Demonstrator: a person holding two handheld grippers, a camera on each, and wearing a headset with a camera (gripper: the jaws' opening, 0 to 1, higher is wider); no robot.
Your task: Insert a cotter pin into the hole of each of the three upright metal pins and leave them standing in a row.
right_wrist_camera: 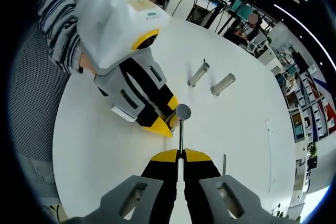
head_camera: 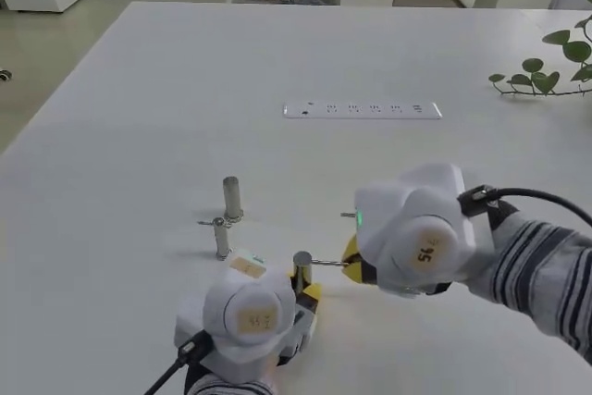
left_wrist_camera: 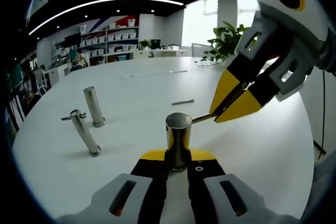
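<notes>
While left gripper (left_wrist_camera: 177, 159) clamps pin (left_wrist_camera: 178, 128), right gripper (right_wrist_camera: 181, 156) holds cotter pin (right_wrist_camera: 180, 136).

White table (head_camera: 129, 136) with pins (head_camera: 231, 198), power strip (head_camera: 363, 110)

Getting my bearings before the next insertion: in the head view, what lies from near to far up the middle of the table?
The left gripper → the metal pin in its fingers → the pin already carrying a cotter pin → the bare upright pin → the power strip.
</notes>
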